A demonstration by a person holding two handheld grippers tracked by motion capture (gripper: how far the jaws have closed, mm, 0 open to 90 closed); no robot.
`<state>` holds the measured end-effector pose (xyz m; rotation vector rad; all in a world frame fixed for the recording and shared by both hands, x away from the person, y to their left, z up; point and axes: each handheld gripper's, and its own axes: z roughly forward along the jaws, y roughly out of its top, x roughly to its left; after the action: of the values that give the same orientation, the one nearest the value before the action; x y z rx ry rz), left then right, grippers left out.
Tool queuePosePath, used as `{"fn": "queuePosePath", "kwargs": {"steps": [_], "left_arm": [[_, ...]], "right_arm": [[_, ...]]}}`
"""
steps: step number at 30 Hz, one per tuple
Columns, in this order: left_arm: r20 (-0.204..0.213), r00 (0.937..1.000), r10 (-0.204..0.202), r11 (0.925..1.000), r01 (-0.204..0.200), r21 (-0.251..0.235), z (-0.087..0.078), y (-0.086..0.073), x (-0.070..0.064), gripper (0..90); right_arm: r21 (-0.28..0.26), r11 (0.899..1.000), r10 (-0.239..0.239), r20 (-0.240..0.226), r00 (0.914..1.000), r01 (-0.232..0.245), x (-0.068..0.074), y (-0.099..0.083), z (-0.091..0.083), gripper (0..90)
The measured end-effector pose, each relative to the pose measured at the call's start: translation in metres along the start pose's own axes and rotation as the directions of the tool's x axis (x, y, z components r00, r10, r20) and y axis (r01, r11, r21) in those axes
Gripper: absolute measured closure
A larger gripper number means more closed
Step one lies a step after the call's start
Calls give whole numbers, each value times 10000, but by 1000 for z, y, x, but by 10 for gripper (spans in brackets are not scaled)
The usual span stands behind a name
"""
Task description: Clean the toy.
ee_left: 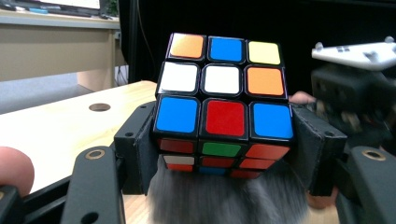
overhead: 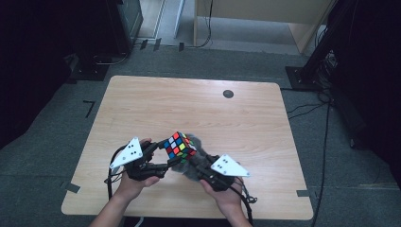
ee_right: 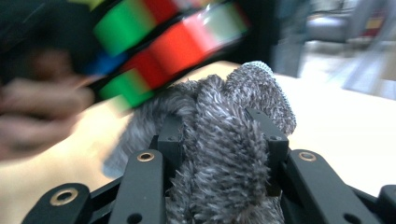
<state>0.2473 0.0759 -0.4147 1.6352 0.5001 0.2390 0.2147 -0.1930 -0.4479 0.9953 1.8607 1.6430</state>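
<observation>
- Grey fuzzy cloth [ee_right: 224,154] sits closest to the lens in the right gripper view, bunched between the two black jaws; right gripper [ee_right: 219,140] is clamped on it, jaws only partly closed because the wad fills the gap.
- Cloth top pokes above the jaw tips and touches the underside of the Rubik's cube [ee_right: 159,42], which is blurred in that view.
- Left gripper [ee_left: 224,140] grasps the cube [ee_left: 224,93] by its bottom layer, one jaw pad on each side face, jaws spread to the full cube width.
- Cube face toward the left gripper's camera: orange/blue/yellow on top, white/white/orange in the middle, blue/red/blue at the bottom.
- Grey cloth [ee_left: 229,200] presses against the cube's lower face, just under the held layer.
- High view: cube [overhead: 179,145] is held up, tilted on a corner, above the near half of the table [overhead: 198,101], roughly mid-width and close to the near edge.
- Left gripper [overhead: 161,156] comes in from the left, right gripper [overhead: 196,165] from the right; cloth [overhead: 189,163] is between them, under and behind the cube.
- Both hands [overhead: 130,184] are at the near edge; can't tell if the cloth touches the tabletop.
</observation>
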Motion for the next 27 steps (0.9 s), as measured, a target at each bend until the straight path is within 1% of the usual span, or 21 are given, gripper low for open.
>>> {"fn": "queuePosePath", "kwargs": {"steps": [1, 2, 3, 4, 6, 7, 9, 11, 12, 13, 14, 15, 17, 19, 20, 21, 22, 23, 25, 26, 27], "left_arm": [[-8, 10000, 0, 10000, 0, -6, -1, 1, 0, 341], [1, 10000, -18, 10000, 18, -58, -2, 1, 1, 341], [32, 10000, -68, 9999, 69, -104, -2, 2, 1, 341], [68, 9999, -88, 9999, 89, -146, -2, 3, 1, 341], [96, 9999, -52, 9999, 53, -133, -2, 3, 0, 341], [132, 9999, -63, 9999, 65, -127, -2, 3, 0, 341], [122, 9999, -106, 9999, 107, -130, -1, 3, 1, 341], [95, 9999, -75, 9999, 76, -91, -1, 3, 1, 341], [84, 9999, -107, 9999, 108, -99, -1, 3, 2, 341], [67, 9999, -112, 9999, 113, -92, 0, 3, 2, 341], [54, 9999, -110, 9999, 110, -82, -1, 3, 2, 341], [31, 9999, -106, 9999, 106, -49, -1, 3, 3, 341], [-67, 9999, -110, 9999, 110, 12, -1, 2, 5, 341], [-182, 9997, -156, 9998, 158, 98, -1, 0, 8, 341], [-256, 9995, -164, 9997, 168, 149, -1, -1, 9, 341], [-338, 9993, -163, 9995, 172, 252, 0, -2, 10, 340], [-424, 9989, -187, 9991, 204, 384, 1, -4, 12, 341], [-495, 9985, -247, 9985, 271, 485, 2, -5, 13, 340], [-654, 9971, -388, 9972, 428, 614, 5, -7, 14, 340], [-725, 9966, -394, 9966, 445, 696, 6, -7, 14, 340], [-799, 9960, -410, 9960, 471, 755, 7, -7, 14, 340]], "right_arm": [[-199, 9994, 277, 280, 9992, -271, -6, 2, -4, 632], [-406, 9981, 485, 381, 9981, -470, -10, 4, -7, 632], [-579, 9966, 604, 344, 9976, -583, -11, 5, -9, 632], [-659, 9966, 511, 219, 9985, -495, -10, 6, -10, 632], [-673, 9976, 147, -302, 9994, -168, -2, 5, -7, 631], [-566, 9984, 3, -528, 9986, -33, 2, 4, -5, 631], [7, 9992, -394, -1198, 9920, 398, 14, -3, 4, 630], [651, 9954, -553, -2037, 9775, 699, 23, -10, 13, 623], [898, 9913, -755, -2145, 9738, 967, 26, -12, 16, 623], [1098, 9868, -964, -1925, 9765, 1190, 27, -14, 18, 623], [1244, 9839, -1073, -1624, 9809, 1282, 26, -15, 19, 623], [1276, 9850, -988, -1334, 9861, 1160, 22, -16, 19, 623], [1184, 9898, -721, -609, 9955, 789, 8, -15, 16, 623], [1150, 9906, -779, 294, 9965, 741, -11, -14, 10, 623], [1110, 9911, -827, 781, 9935, 737, -21, -13, 7, 623], [1137, 9910, -855, 1293, 9879, 709, -31, -14, 3, 623], [1189, 9913, -766, 1698, 9825, 567, -42, -15, 0, 623], [1248, 9918, -506, 1997, 9785, 258, -51, -16, -3, 621], [1477, 9890, -240, 2428, 9698, -124, -68, -21, -6, 590], [1625, 9863, -159, 2644, 9643, -283, -75, -24, -7, 550], [1761, 9836, -152, 2922, 9562, -381, -81, -25, -8, 502]]}}
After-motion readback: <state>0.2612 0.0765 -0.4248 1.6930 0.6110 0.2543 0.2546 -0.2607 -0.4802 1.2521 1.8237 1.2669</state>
